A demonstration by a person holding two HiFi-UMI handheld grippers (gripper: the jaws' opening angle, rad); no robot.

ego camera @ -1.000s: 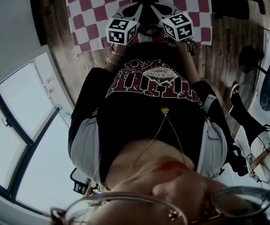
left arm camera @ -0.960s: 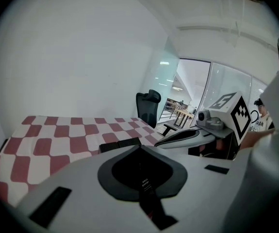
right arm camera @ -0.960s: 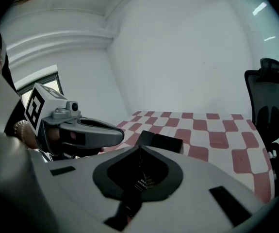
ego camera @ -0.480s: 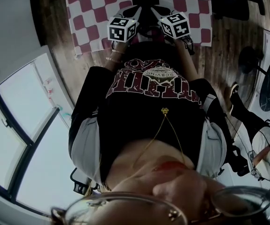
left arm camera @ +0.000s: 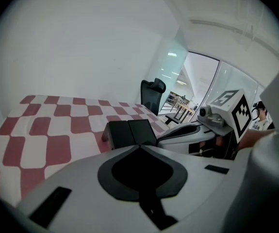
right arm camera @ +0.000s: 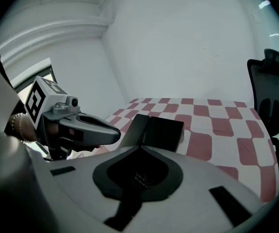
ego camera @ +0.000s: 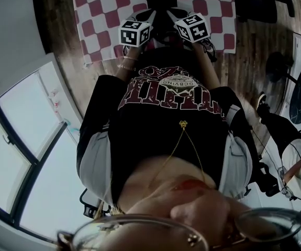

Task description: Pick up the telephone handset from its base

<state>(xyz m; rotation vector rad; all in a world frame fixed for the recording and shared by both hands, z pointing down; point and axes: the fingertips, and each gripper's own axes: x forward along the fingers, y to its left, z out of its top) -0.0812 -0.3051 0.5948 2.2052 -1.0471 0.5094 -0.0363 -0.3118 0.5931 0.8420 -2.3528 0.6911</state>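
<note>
Head view, steep down past the wearer's torso: worktop under a red-white checkered cloth (ego camera: 100, 14). At the near edge, a bit left of ctr, the left gripper (ego camera: 151, 12) w/ its marker cube (ego camera: 135, 33), nose angled in toward the middle. Left gripper view shows its jaws shut tip to tip, nothing btwn them.

Next, the telephone (ego camera: 163, 0): black, lying on the cloth just past both noses, approx. midway btwn the left and right edges, nearer the near edge than the far one. Close up it reads as two black blocks (left arm camera: 129, 132) side by side; can't tell which is handset and which is base. Contact w/ either nose: can't tell.

Right of ctr at the near edge, the right gripper (ego camera: 171, 12) w/ its own cube (ego camera: 194, 27), nose angled in the opposite way. Right gripper view: jaws closed, empty.

Off the right edge stands a black office chair (ego camera: 255, 1). Further right, a second person (ego camera: 297, 166), well apart from the worktop.
</note>
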